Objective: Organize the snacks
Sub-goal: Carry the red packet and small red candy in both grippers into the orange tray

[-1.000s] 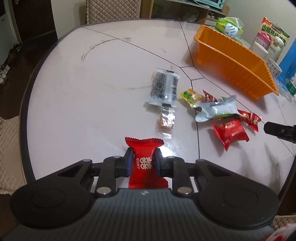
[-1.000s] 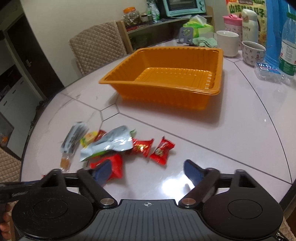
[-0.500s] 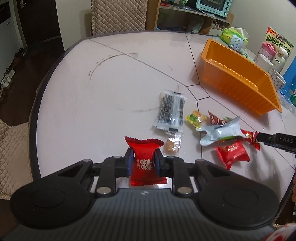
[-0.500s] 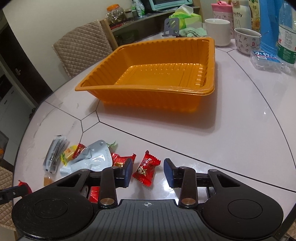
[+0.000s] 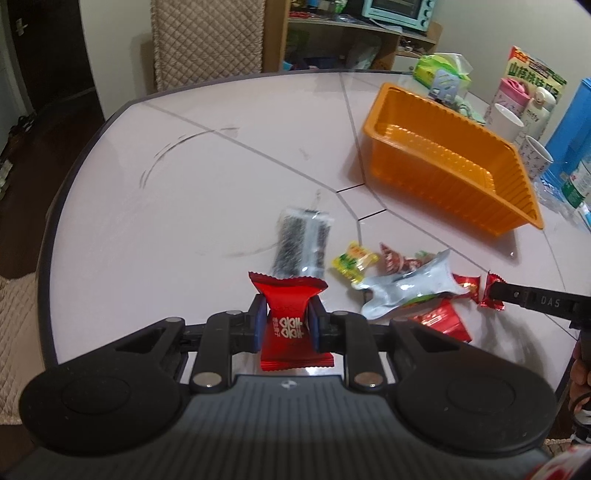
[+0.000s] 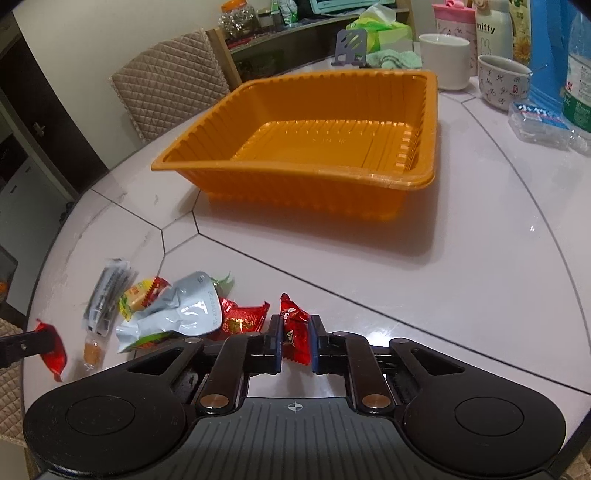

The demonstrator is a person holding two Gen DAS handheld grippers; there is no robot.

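Note:
My left gripper (image 5: 286, 325) is shut on a red snack packet (image 5: 288, 317) and holds it above the table's near edge. My right gripper (image 6: 294, 341) is shut on a small red candy (image 6: 293, 330) at the right end of the snack pile. The pile holds a silver pouch (image 6: 181, 314), a yellow packet (image 6: 135, 297), a dark clear-wrapped bar (image 6: 109, 291) and more red packets (image 6: 242, 317). An empty orange tray (image 6: 369, 177) stands beyond the pile. In the left wrist view the tray (image 5: 461, 192) is at the right and the right gripper's finger (image 5: 517, 295) touches the candy.
Mugs (image 6: 445, 59), a bottle (image 6: 493, 27), a water bottle (image 6: 578, 88) and a blue box stand behind the tray at the right. A padded chair (image 6: 170, 96) stands at the table's far side. A small brown snack (image 6: 92, 352) lies near the left edge.
My right gripper moved in and shut on the small red candy. My left gripper rose and pulled back with the red packet still in it.

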